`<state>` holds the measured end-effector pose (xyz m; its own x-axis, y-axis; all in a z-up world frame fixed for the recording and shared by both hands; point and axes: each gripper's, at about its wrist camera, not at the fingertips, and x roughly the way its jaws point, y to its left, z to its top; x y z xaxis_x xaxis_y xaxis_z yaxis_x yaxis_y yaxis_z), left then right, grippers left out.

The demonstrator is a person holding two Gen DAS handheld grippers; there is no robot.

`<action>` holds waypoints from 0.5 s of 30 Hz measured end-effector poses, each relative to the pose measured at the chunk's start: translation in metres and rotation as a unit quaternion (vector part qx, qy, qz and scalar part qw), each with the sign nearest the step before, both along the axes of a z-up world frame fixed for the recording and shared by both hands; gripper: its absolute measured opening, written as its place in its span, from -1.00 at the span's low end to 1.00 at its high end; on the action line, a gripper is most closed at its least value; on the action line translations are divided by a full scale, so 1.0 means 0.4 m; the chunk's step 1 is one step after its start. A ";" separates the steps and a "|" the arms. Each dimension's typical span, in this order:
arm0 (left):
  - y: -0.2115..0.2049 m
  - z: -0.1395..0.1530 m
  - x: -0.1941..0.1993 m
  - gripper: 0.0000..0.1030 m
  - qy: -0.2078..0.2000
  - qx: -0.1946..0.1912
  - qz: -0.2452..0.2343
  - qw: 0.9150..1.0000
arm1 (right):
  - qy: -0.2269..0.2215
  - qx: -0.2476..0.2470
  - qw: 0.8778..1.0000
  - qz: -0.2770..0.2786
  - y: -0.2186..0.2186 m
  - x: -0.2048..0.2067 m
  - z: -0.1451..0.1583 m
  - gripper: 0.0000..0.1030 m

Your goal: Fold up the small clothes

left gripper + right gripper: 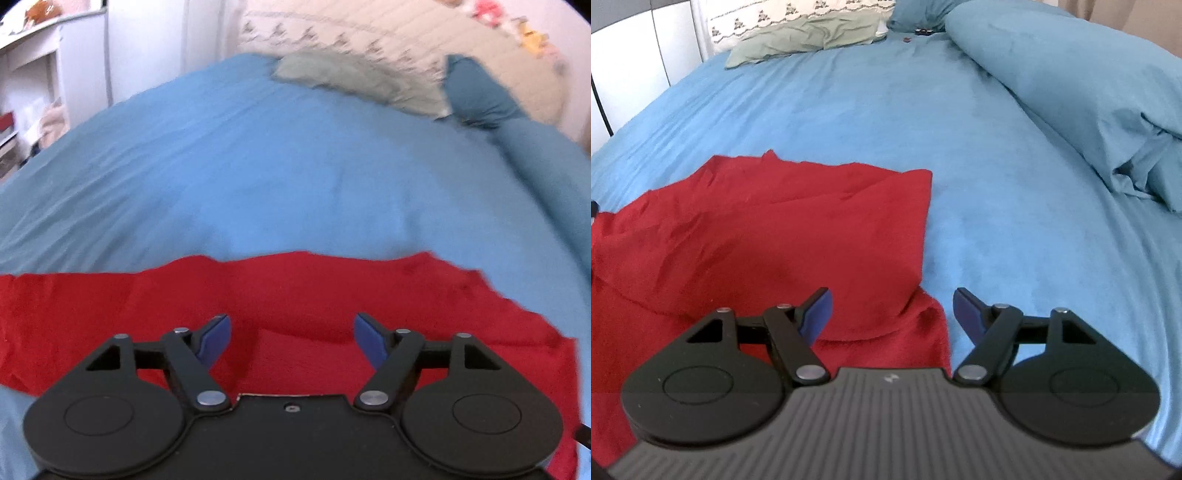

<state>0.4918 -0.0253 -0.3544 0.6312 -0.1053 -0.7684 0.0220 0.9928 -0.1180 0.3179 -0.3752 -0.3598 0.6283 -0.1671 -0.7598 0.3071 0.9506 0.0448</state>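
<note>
Lying partly folded on blue bed sheet [960,155]: red garment [768,236]. Hovering over garment, jaws spread wide, gripping nothing: left gripper [291,338]. Hanging over garment's right edge, wide, empty: right gripper [892,314].

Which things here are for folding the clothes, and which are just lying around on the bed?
For the job:
- red garment, spread on the blue bed cover
- left gripper, open above it
- right gripper, open at its edge

Just lying about:
- green pillow
- bunched blue duvet
- patterned pillow
</note>
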 end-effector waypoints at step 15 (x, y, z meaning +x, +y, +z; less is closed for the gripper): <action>-0.080 -0.018 -0.053 -0.93 -0.025 0.094 -0.096 0.991 | 0.000 0.009 1.000 -0.012 0.006 0.016 -0.017 0.71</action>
